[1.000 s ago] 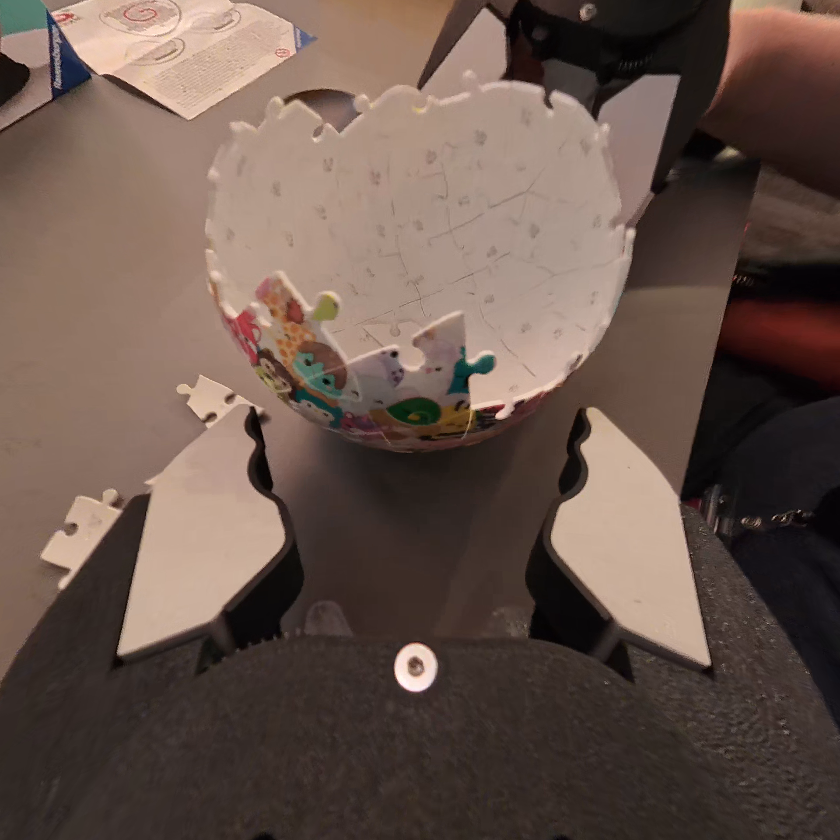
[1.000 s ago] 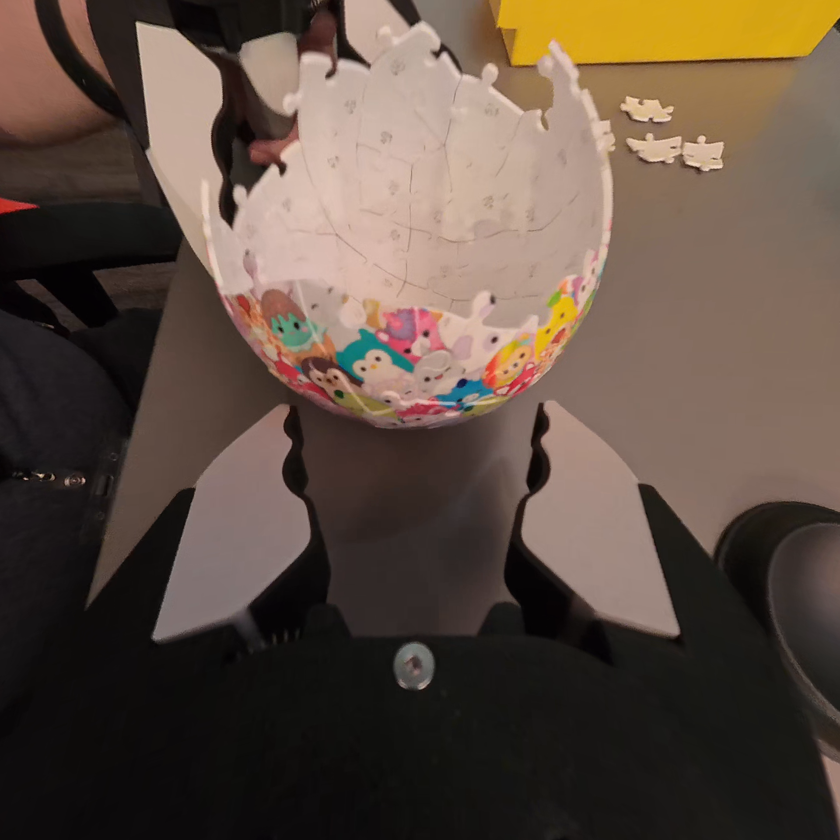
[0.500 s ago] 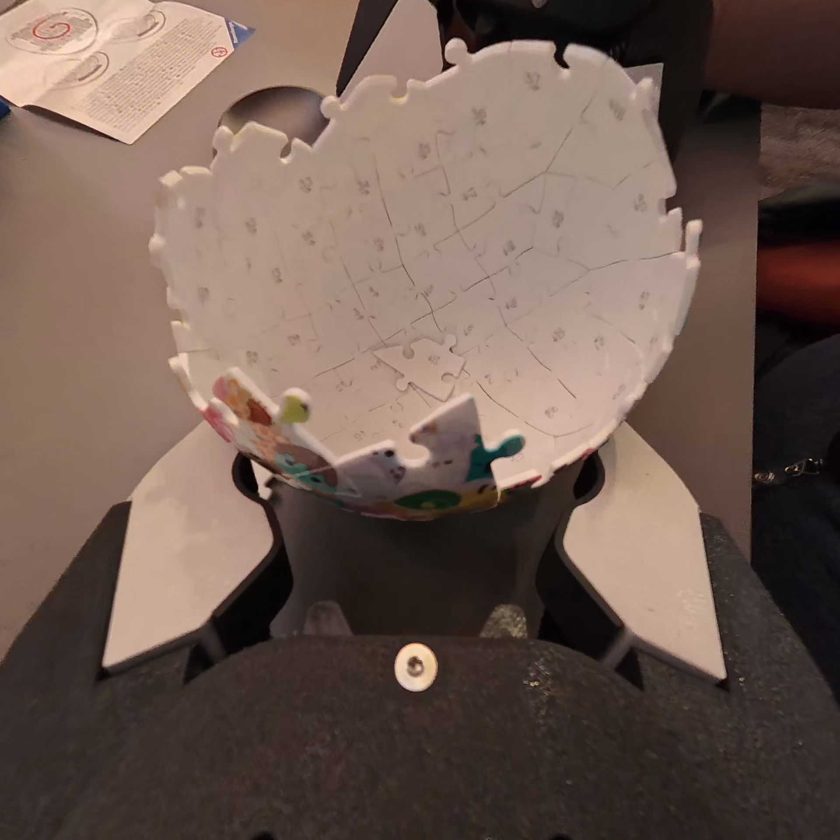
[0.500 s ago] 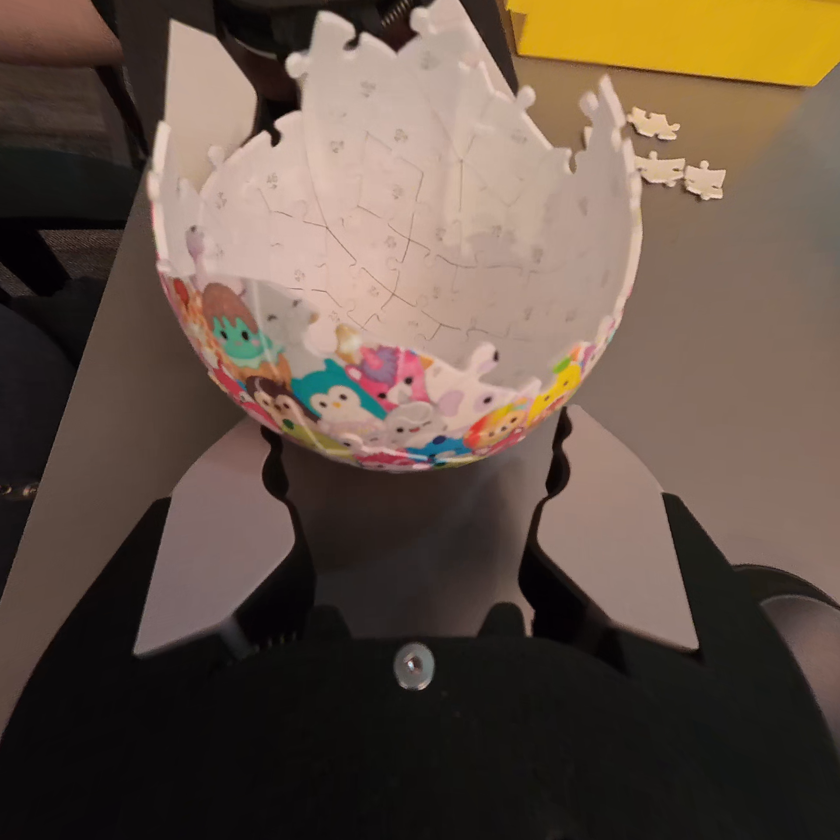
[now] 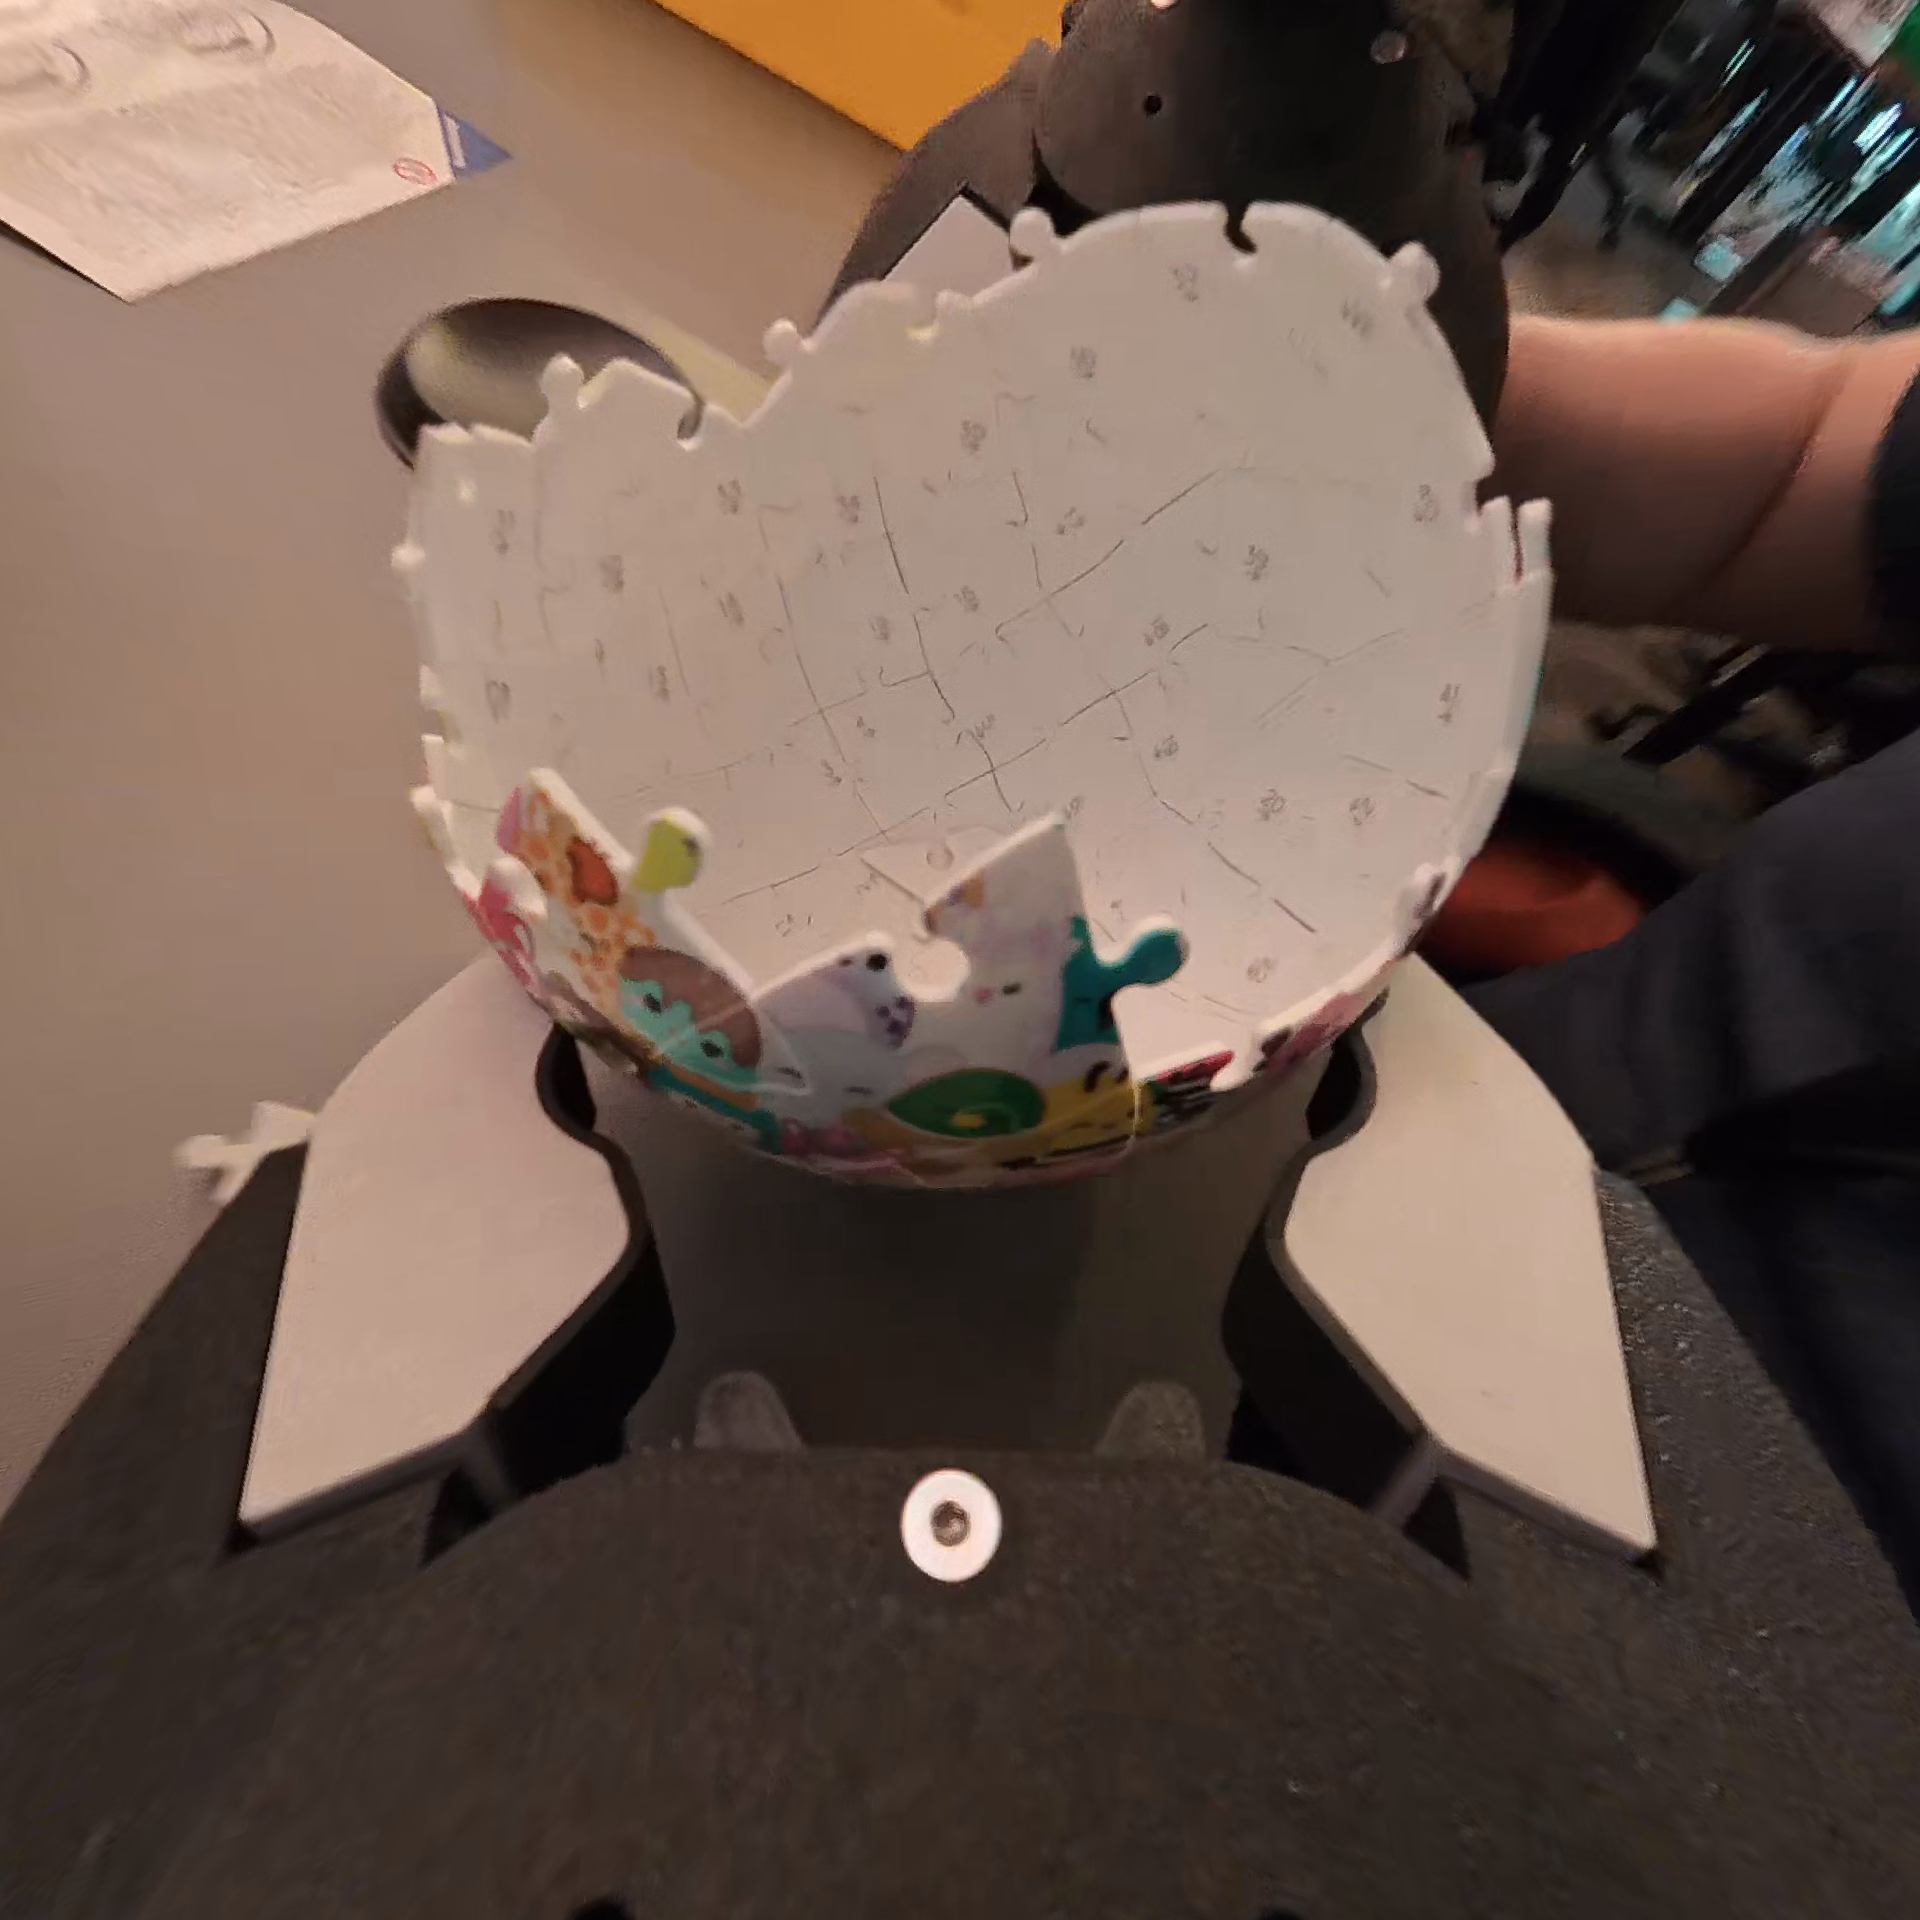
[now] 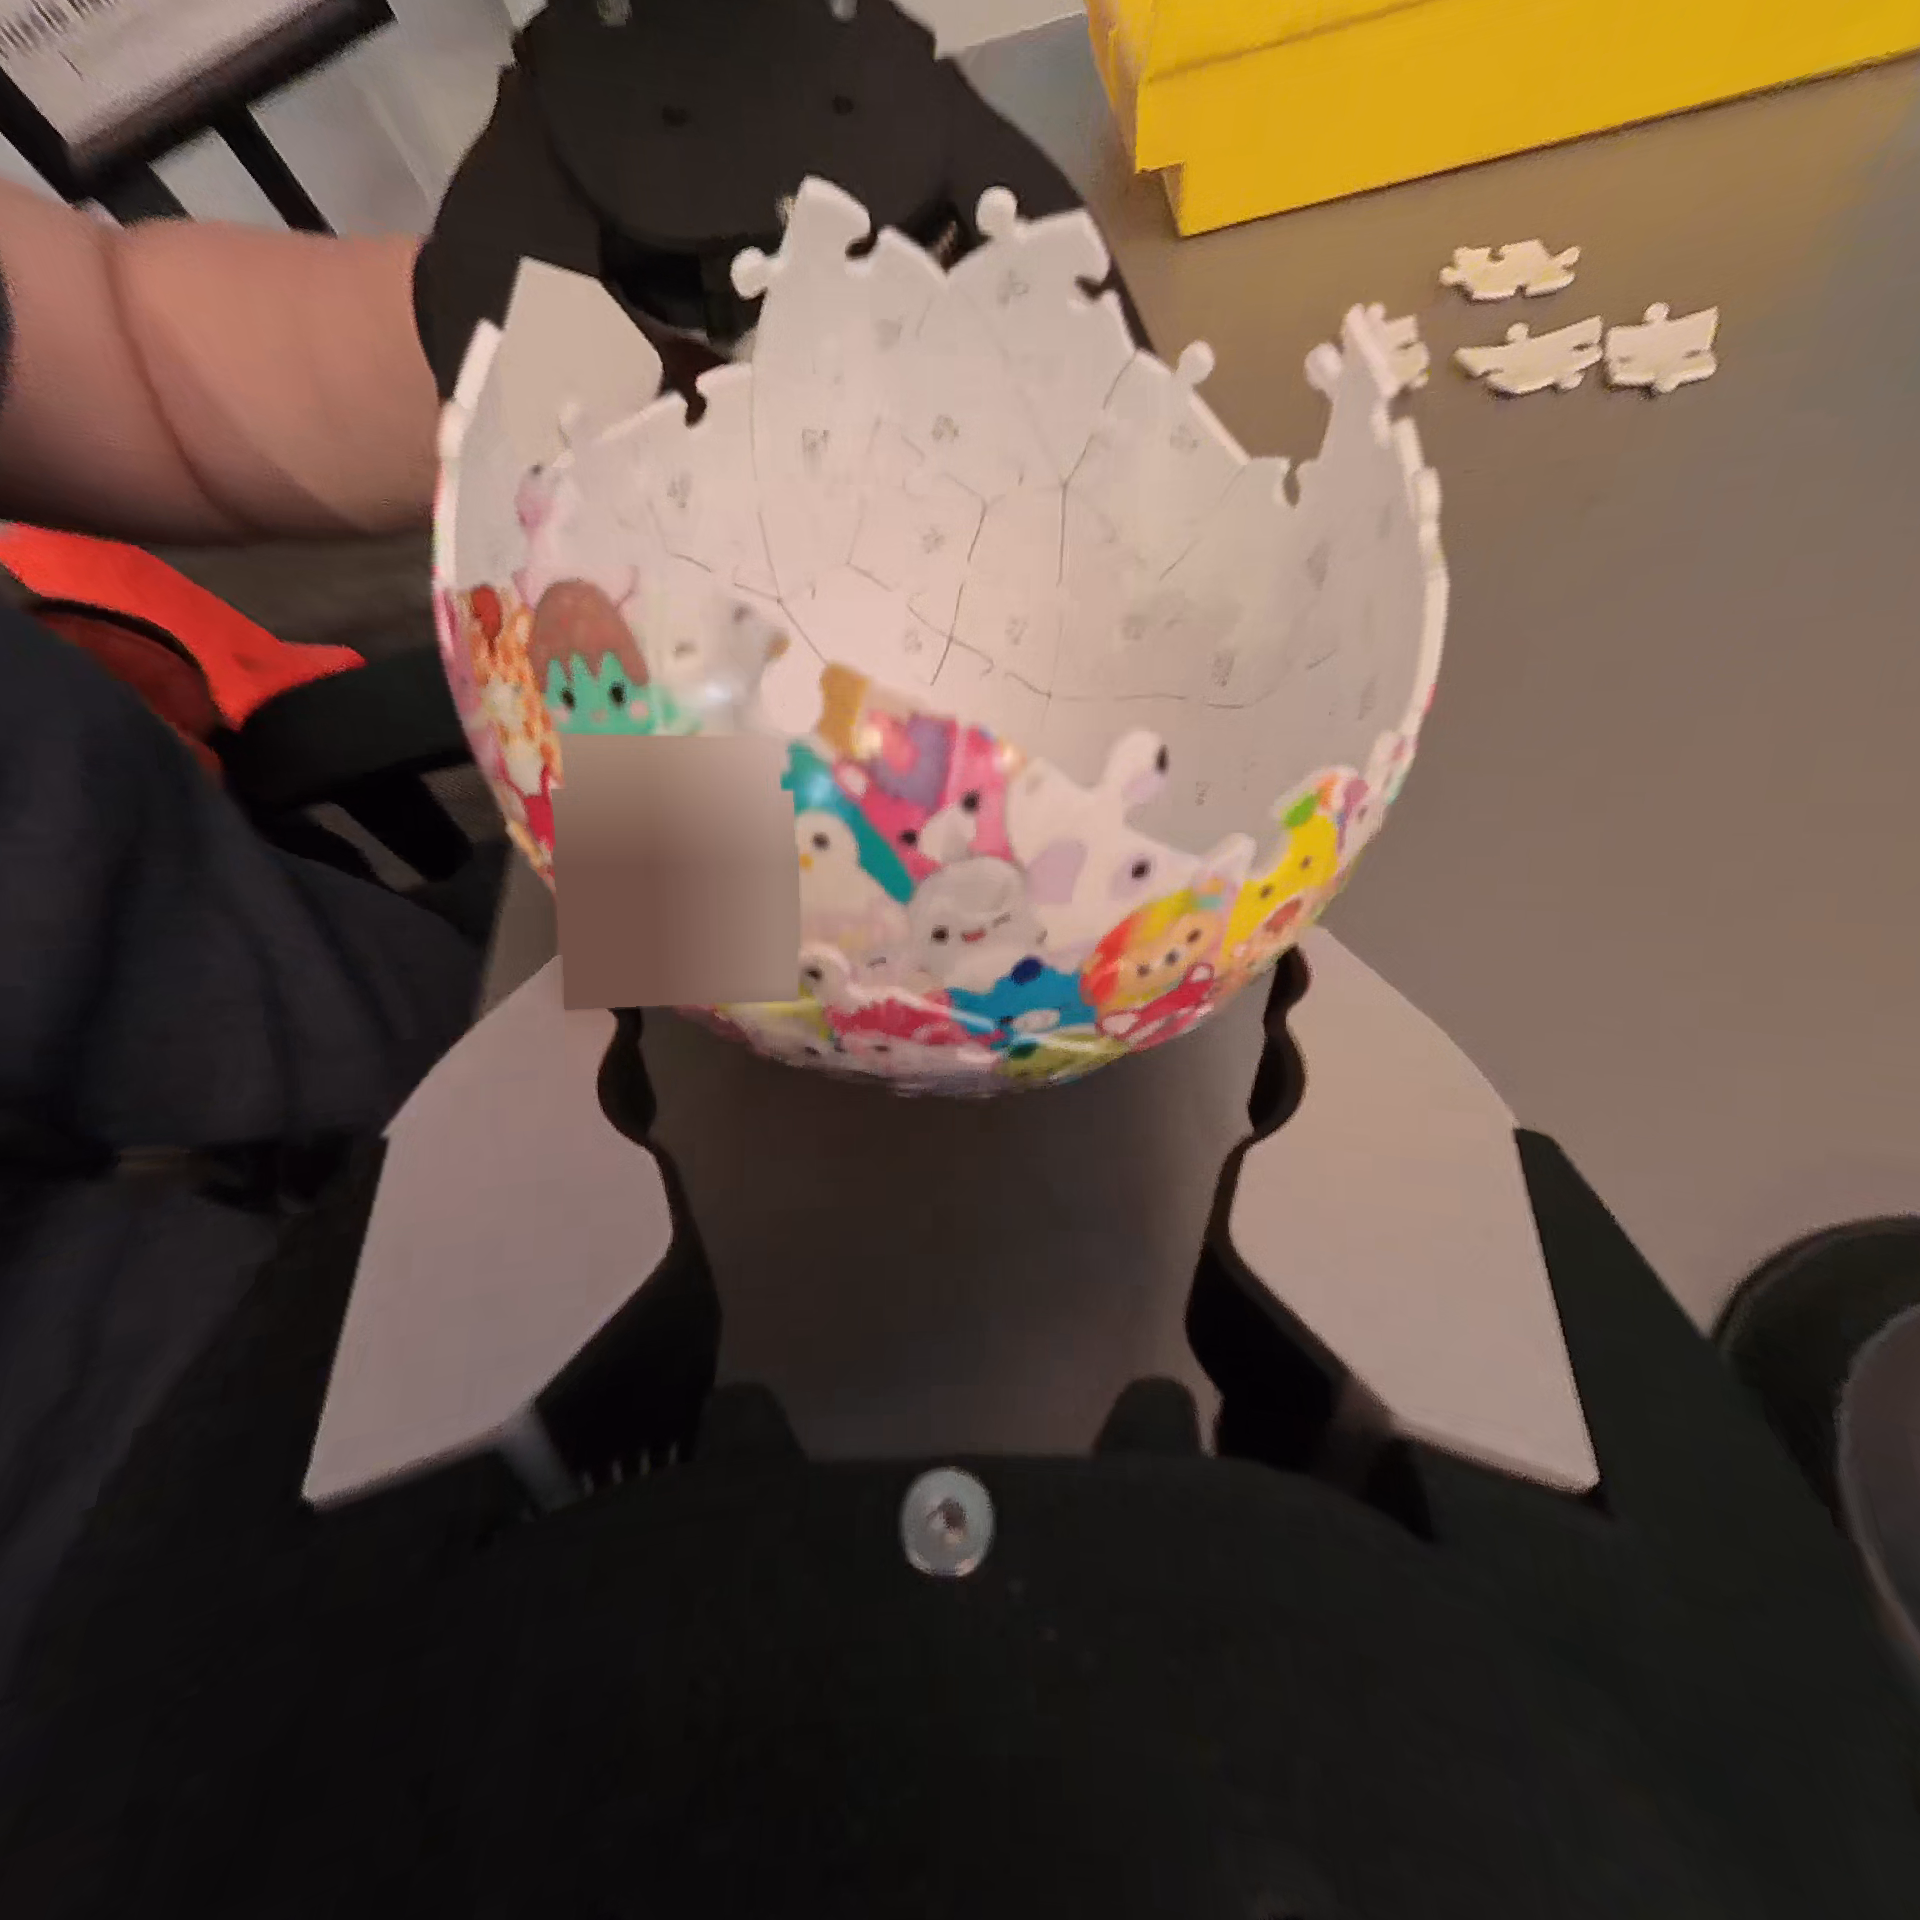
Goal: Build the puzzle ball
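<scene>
Puzzle ball [image 5: 966, 665] between left gripper [image 5: 951, 1049] and right gripper [image 6: 951, 1013], facing each other across it. Loose pieces [image 6: 1579, 322] beside ball on table [image 6: 1662, 727], before yellow box [image 6: 1455, 94]. Leaflet [image 5: 177, 135] farther back, another piece [image 5: 239, 1143] near left gripper.

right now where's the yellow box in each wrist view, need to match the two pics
Left wrist view: the yellow box is at the top edge, centre, mostly cut off, behind the half-built puzzle ball.
Right wrist view: the yellow box fills the top right corner, beyond the loose white pieces.
Shared landmark: the puzzle ball sits mid-frame in both, between each view's open fingers.
</scene>
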The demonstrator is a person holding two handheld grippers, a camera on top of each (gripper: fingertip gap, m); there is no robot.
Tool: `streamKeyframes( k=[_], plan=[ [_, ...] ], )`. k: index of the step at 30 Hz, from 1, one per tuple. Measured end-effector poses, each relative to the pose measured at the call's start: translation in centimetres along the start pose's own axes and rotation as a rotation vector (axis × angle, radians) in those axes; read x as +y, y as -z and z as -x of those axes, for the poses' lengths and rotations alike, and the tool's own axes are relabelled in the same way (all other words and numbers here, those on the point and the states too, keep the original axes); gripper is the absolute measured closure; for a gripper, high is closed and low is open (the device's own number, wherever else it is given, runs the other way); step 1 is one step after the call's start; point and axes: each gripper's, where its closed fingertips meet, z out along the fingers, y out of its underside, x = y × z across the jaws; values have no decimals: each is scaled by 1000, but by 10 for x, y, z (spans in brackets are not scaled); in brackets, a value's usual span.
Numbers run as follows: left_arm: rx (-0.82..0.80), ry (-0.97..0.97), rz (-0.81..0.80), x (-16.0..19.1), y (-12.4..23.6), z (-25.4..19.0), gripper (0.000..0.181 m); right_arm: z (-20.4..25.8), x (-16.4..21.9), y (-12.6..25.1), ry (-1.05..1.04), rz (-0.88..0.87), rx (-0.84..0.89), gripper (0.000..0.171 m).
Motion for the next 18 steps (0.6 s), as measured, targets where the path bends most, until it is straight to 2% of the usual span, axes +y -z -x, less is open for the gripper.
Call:
streamKeyframes(
  k=[4,10,18],
  plan=[
    [144,203,-20,-7,-11,-29,47,17,-4,26,-172,77,-91,56],
    [353,422,-97,-16,-35,-63,49,33,4,59,-379,290,-161,56],
    [427,533,-186,-28,-41,-67,50,40,16,73,-498,461,-209,55]
  ],
)
